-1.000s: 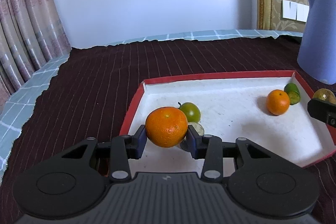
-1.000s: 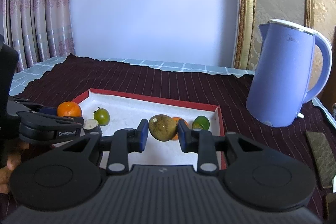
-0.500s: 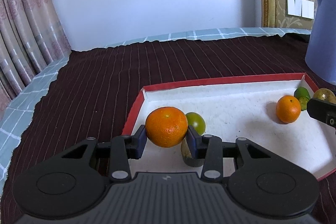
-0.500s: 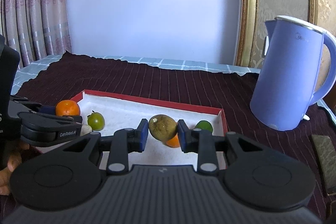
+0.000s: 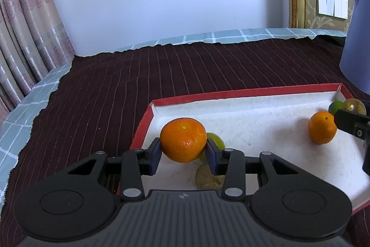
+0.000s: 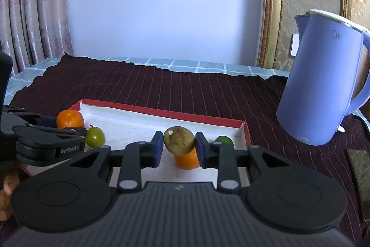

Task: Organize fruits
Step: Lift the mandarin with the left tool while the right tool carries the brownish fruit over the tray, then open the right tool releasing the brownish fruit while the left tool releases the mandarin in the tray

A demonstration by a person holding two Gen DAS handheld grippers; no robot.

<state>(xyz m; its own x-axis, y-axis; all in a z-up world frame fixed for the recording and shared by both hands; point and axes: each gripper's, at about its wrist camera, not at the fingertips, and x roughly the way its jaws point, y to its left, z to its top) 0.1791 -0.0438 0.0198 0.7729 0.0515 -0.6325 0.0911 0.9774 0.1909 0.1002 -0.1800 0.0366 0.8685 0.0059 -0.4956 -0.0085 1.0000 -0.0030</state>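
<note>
My left gripper (image 5: 183, 151) is shut on an orange (image 5: 183, 142), held above the near left corner of the red-rimmed white tray (image 5: 242, 93). Under it lie a green fruit (image 5: 216, 140) and a brownish fruit (image 5: 208, 179). My right gripper (image 6: 178, 149) is shut on a brown-green fruit (image 6: 178, 140), held above the tray's right part (image 6: 245, 133). Below it lie a second orange (image 6: 187, 161) and a green lime (image 6: 223, 141). That orange (image 5: 322, 129) and lime (image 5: 335, 107) also show in the left wrist view.
A blue electric kettle (image 6: 323, 96) stands on the dark striped cloth (image 6: 185, 89) right of the tray. A dark flat object (image 6: 360, 168) lies at the far right. Curtains (image 5: 25, 38) hang at the left; the wall is behind the table.
Both grippers have risen and drawn back a little with their fruits still held. The tray sits lower in both views.
</note>
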